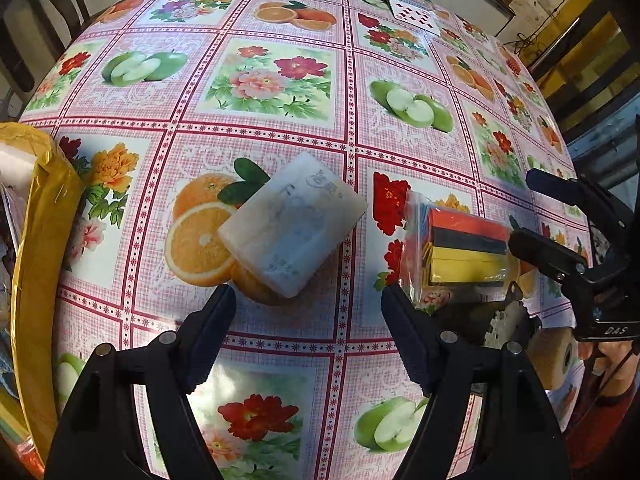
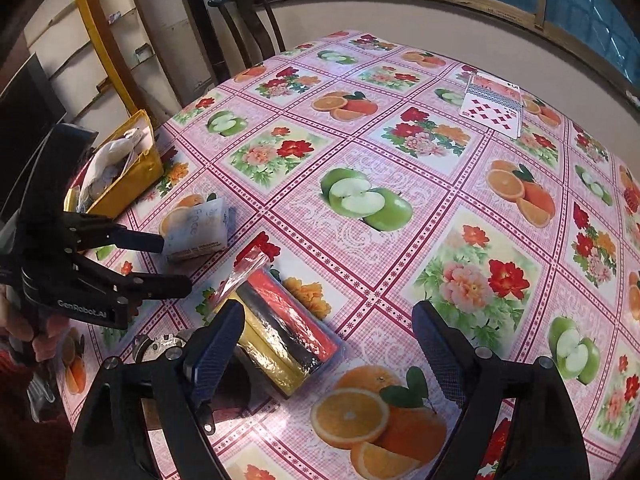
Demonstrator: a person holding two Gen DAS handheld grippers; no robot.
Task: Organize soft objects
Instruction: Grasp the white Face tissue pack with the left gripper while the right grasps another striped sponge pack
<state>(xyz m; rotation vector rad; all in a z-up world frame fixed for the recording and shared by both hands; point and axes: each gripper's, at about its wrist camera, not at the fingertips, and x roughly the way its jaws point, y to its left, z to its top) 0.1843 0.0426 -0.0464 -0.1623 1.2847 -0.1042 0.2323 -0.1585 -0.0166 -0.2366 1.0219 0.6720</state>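
Your left gripper [image 1: 308, 332] hangs spread and empty just short of the white tissue pack [image 1: 294, 224], which lies flat on the glossy oilcloth table [image 1: 280, 40] near the yellow bag [image 1: 36, 240]; straddle its short sides and squeeze gently, because the soft film will likely dent. Your right gripper [image 2: 328, 344], also spread and empty, sits beside the slick-wrapped bundle of red, black and yellow blocks [image 2: 288, 340].

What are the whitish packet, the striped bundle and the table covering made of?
Whitish packet: seemingly soft tissues in thin printed plastic film, slightly creased. Striped bundle: red, black and yellow rolls, material unclear, in a clear glossy bag that shows glare. Tablecloth: probably wipeable vinyl, shiny and smooth.
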